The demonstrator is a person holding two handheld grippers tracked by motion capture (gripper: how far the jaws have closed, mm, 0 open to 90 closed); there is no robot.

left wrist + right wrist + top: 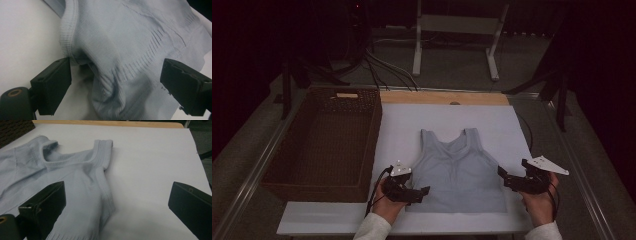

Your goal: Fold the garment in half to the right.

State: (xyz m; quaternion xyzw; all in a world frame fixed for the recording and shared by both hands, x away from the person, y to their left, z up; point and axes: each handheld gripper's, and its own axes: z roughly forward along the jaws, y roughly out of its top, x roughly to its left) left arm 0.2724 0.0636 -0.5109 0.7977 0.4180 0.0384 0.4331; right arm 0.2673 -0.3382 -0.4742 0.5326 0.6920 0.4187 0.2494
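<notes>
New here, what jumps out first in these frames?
A pale blue tank top lies flat in the middle of the white board, straps pointing away from the person. The left hand-held gripper sits at its lower left corner, jaws apart with bunched fabric between them, and the right hand-held gripper waits open at its right edge. A dark wicker basket stands left of the board.

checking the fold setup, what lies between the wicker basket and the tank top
Only a bare strip of the white board lies between the wicker basket and the tank top; the high view shows it.
</notes>
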